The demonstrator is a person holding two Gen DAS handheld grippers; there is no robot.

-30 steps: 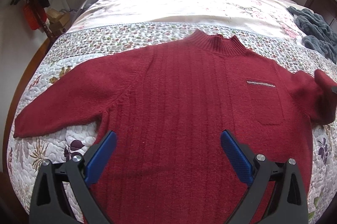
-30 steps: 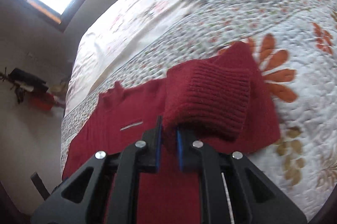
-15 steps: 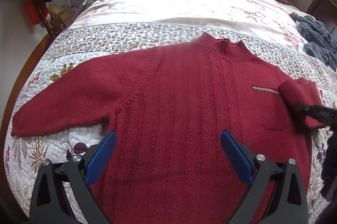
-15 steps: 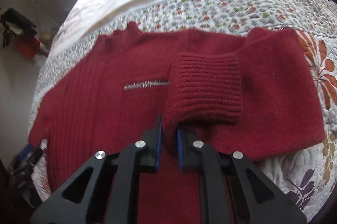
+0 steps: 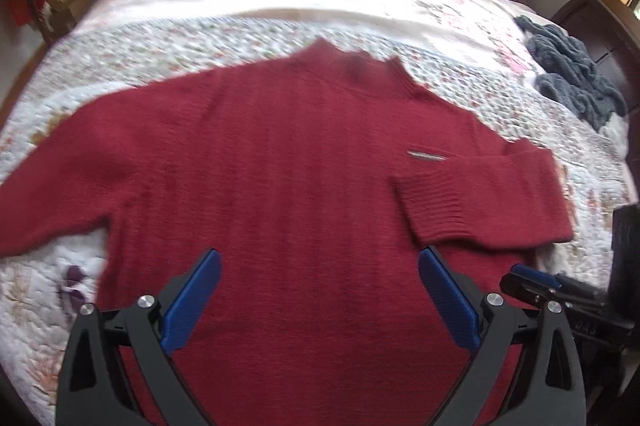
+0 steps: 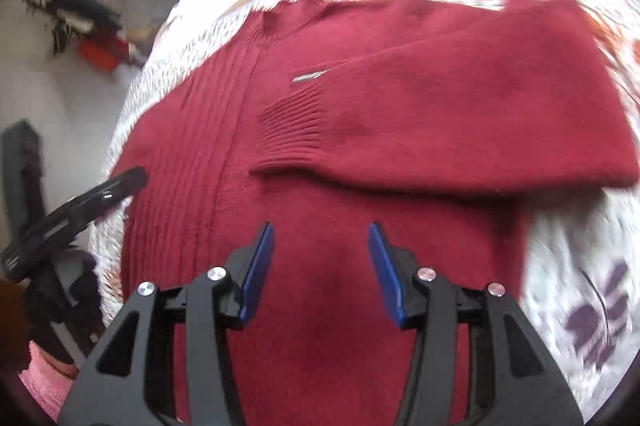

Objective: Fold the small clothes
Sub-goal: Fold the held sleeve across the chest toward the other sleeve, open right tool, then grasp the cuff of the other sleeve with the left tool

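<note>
A dark red knit sweater [image 5: 272, 166] lies flat, front up, on the quilted bed, collar away from me. Its right sleeve [image 5: 480, 202] is folded inward across the chest, ribbed cuff [image 6: 296, 134] resting just below the small silver pocket trim [image 6: 307, 77]. The left sleeve [image 5: 44, 194] still stretches out to the left. My left gripper [image 5: 320, 290] hovers open over the lower body of the sweater, holding nothing. My right gripper [image 6: 322, 266] is open too, just short of the folded sleeve, empty; it also shows at the right edge of the left wrist view [image 5: 532, 282].
The floral quilt [image 5: 192, 46] covers the bed around the sweater. A grey-blue knitted garment [image 5: 576, 78] is bunched at the far right. Clutter stands on the floor past the bed's left side [image 6: 88, 34]. A pink sleeve [image 6: 40, 382] shows at lower left.
The right gripper laid the sleeve across the chest, let go of the cuff, opened and drew back. The left gripper stayed open over the hem area, the view shifting slightly left.
</note>
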